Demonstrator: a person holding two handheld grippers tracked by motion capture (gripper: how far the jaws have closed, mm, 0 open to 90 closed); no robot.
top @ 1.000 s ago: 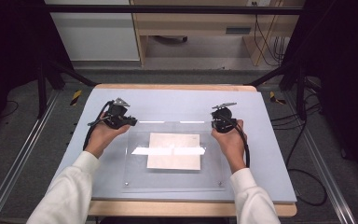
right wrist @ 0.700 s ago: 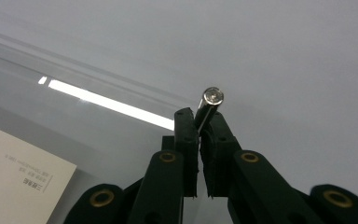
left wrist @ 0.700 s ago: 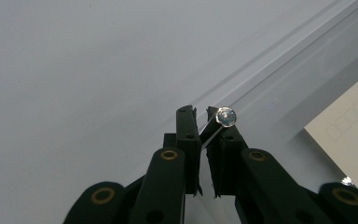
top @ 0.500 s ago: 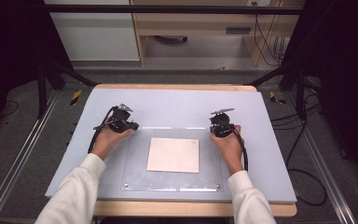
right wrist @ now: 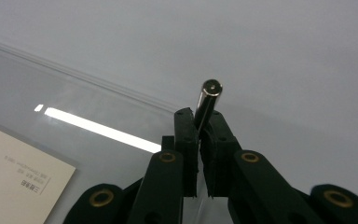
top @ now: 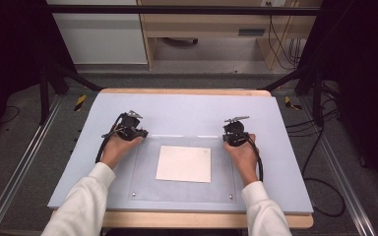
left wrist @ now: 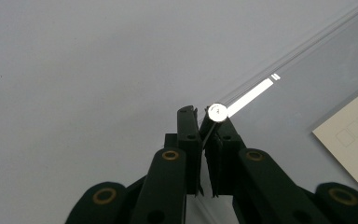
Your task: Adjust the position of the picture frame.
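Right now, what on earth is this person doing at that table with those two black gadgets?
A person holds a tool in each hand over a grey table. Each tool is shut on a small metal post at a far corner of a clear plastic sheet: the left tool on one post, the right tool on another. A cream card lies under or on that sheet; I cannot tell which.

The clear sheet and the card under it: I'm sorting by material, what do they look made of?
Sheet: seemingly clear, glossy acrylic or glass; it mirrors a light strip, with small metal studs at its corners. Card: likely matte cream paper with faint print.
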